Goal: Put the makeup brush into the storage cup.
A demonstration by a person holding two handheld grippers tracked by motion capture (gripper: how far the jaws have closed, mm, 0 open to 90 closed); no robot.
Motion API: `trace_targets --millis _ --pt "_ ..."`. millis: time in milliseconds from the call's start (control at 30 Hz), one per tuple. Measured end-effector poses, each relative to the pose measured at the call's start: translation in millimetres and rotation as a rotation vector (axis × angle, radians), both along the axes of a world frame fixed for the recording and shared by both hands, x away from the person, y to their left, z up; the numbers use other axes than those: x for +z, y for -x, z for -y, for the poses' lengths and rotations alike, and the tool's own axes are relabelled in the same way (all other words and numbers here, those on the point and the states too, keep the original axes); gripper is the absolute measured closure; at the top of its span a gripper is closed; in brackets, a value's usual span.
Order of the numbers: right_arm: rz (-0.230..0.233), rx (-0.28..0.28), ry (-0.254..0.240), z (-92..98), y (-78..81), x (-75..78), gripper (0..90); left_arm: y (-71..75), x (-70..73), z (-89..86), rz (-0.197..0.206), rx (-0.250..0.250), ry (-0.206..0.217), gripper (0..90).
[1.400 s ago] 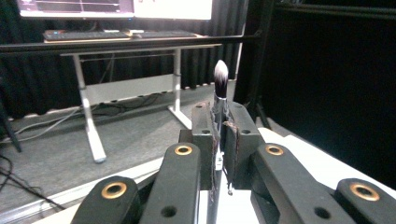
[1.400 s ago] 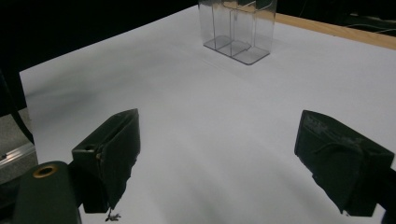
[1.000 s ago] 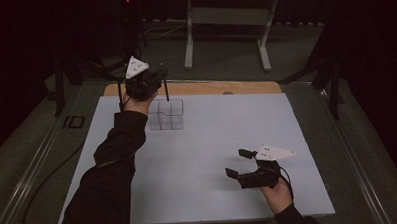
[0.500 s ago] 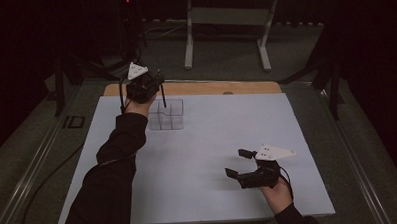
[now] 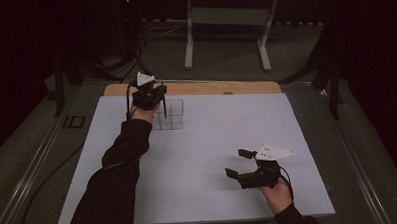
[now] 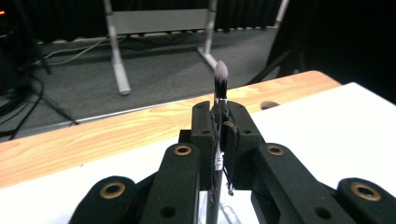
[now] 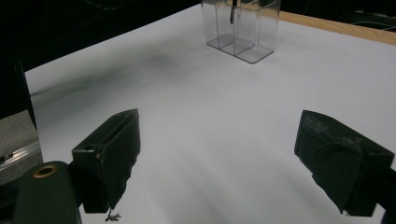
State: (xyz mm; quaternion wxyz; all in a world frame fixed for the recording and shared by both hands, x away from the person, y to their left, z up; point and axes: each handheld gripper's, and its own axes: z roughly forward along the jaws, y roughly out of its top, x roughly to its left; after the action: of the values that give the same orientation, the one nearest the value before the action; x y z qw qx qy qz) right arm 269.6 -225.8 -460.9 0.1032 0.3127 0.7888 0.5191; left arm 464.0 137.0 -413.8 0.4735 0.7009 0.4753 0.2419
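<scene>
My left gripper [image 5: 147, 98] is at the far left of the white table [image 5: 227, 126], just above a clear plastic organizer [image 5: 172, 115] with several compartments. It is shut on a slim make-up brush [image 6: 220, 77], held upright with the grey bristles above the jaws. The dark handle [image 5: 164, 110] hangs down into the organizer's near-left part, and its tip [image 7: 232, 11] shows inside the organizer [image 7: 243, 28]. My right gripper [image 5: 238, 162] rests low near the front right of the table, open, with nothing between its jaws [image 7: 217, 149].
A strip of wooden board [image 5: 195, 88] runs along the table's far edge. A white metal stand [image 5: 228, 21] is on the floor beyond it. A small dark object [image 5: 74, 121] and a cable lie on the floor to the left.
My left gripper has come down toward the organizer, lowering the brush handle into it. The right gripper has stayed where it was.
</scene>
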Motion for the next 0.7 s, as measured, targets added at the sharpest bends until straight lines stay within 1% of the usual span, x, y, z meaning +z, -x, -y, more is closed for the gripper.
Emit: trace_targets --millis 33,67,133,200,233,267,300,333,367,400,433,467,500,533,600,667,700 --pt "-0.001 0.0 -0.002 0.1 -0.1 0.0 14.5 -0.2 -1.1 -0.5 -0.004 -0.004 0.009 85.2" --pt "-0.003 0.0 -0.003 0.2 -0.1 -0.1 14.5 -0.6 -2.0 -0.4 -0.012 0.003 0.003 85.2" --pt "-0.002 -0.001 -0.001 0.2 -0.2 -0.1 14.5 -2.0 -4.0 -0.2 -0.032 -0.003 0.005 85.1" --pt "-0.002 0.001 -0.001 0.0 -0.1 0.0 14.5 -2.3 -5.4 0.8 -0.041 0.004 -0.007 85.1" --pt "0.0 0.002 -0.001 -0.1 0.0 0.1 14.5 -2.8 -6.5 1.7 -0.054 0.004 -0.01 85.1" --pt "0.002 0.003 0.0 -0.2 0.0 0.2 14.5 -3.5 -7.6 2.7 -0.072 0.014 -0.017 85.1" --pt "0.001 0.003 -0.002 -0.2 -0.1 0.0 14.5 -4.7 -9.2 3.3 -0.092 0.015 -0.015 85.1" --pt "-0.003 0.003 -0.003 -0.1 -0.3 -0.1 14.5 -4.9 -9.8 3.6 -0.095 0.014 -0.012 85.1" --pt "-0.003 0.003 -0.002 -0.1 -0.3 -0.1 14.5 -5.4 -10.7 4.6 -0.103 0.017 -0.02 85.0" --pt "-0.002 0.002 -0.001 -0.2 -0.3 -0.1 14.5 -6.0 -11.6 5.4 -0.115 0.018 -0.019 85.0" --pt "-0.003 0.004 -0.004 -0.2 -0.2 -0.1 14.5 -7.1 -12.5 6.3 -0.135 0.006 -0.009 84.8" --pt "-0.001 0.006 -0.002 -0.4 -0.2 0.1 14.5 -7.0 -12.5 7.4 -0.136 0.012 -0.013 82.3" --pt "0.0 0.006 0.0 -0.5 -0.1 0.2 14.5 -6.8 -11.4 8.3 -0.13 0.028 -0.012 73.9" --pt "-0.001 0.007 -0.004 -0.4 -0.1 0.2 14.5 -7.2 -9.8 7.8 -0.139 0.034 0.0 65.4" --pt "-0.001 0.006 -0.004 -0.1 -0.2 0.3 14.5 -8.0 -5.9 7.7 -0.153 0.062 -0.007 44.1" --pt "-0.001 0.004 -0.007 0.5 -0.5 0.2 14.5 -7.4 -0.9 7.2 -0.148 0.091 -0.019 32.0" --pt "-0.001 0.002 -0.006 0.6 -0.5 0.4 14.5 -7.3 1.6 6.3 -0.154 0.096 -0.018 27.8"
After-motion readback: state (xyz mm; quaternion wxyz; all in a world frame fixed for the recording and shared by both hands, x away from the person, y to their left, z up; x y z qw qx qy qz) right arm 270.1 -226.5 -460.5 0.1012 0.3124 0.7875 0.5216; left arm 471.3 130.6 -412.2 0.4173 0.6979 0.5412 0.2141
